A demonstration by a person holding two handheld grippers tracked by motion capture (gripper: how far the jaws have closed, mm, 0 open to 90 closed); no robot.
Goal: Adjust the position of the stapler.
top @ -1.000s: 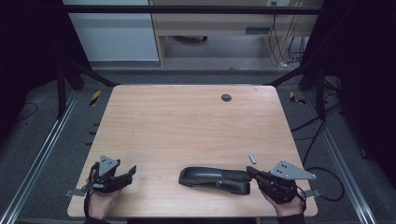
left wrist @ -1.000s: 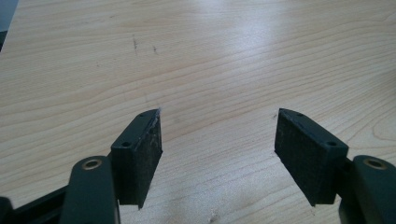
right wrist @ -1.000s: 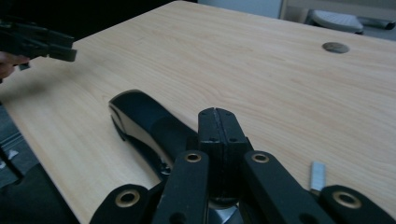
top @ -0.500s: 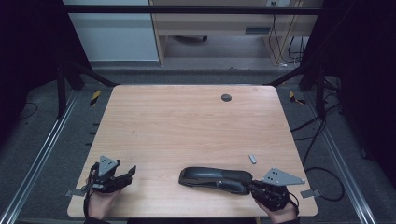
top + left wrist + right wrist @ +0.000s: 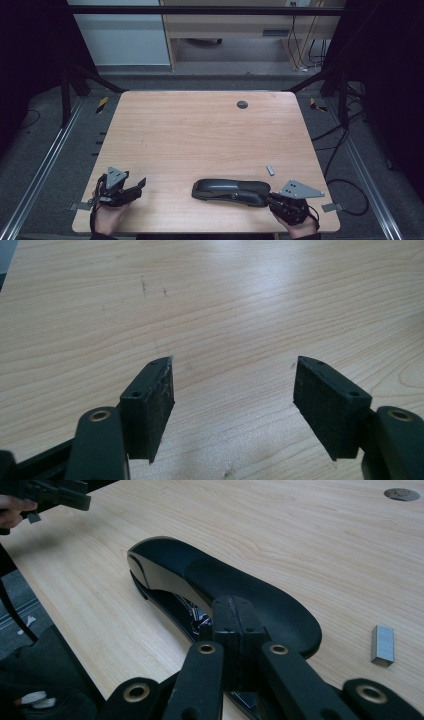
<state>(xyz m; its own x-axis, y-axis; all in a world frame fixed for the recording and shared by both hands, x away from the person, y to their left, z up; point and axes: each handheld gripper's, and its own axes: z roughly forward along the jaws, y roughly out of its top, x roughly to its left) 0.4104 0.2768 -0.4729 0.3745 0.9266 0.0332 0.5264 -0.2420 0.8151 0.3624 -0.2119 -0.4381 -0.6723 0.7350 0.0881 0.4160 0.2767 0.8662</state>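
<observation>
Right tongs (image 5: 270,200) sit a little nearer the near edge than a second ago. The hand has slid back and slightly left, and we now see it lined up behind the right end of the stapler (image 5: 232,190). The jaws are pressed flat together with nothing between them. In the right gripper view the tips (image 5: 234,602) rest on or just over the stapler's rear top; we cannot tell which. The stapler itself has not shifted. It lies flat near the near edge of the counter (image 5: 200,135), right of centre, long axis running left to right.

We judge this as a settle-in before the real work. Closed tips can press or nudge the stapler, but it is not held.

Left tongs (image 5: 140,184) are unchanged at the near left corner, well apart from the stapler. The jaws are wide and empty, with bare wood between the pads (image 5: 150,395) in the left gripper view.

Other things:
- A staple strip (image 5: 270,170) lies just far-right of the stapler's right end, apart from it and from the right tongs. It also shows at the right in the right gripper view (image 5: 382,644).
- A round grommet (image 5: 242,104) sits at the far side, well away.

Nothing lies between the left tongs and the stapler, so that path is open. The one thing to watch is the strip, which is close enough that a sideways swing of the right tongs could knock it. The stapler is also close to the near edge.
</observation>
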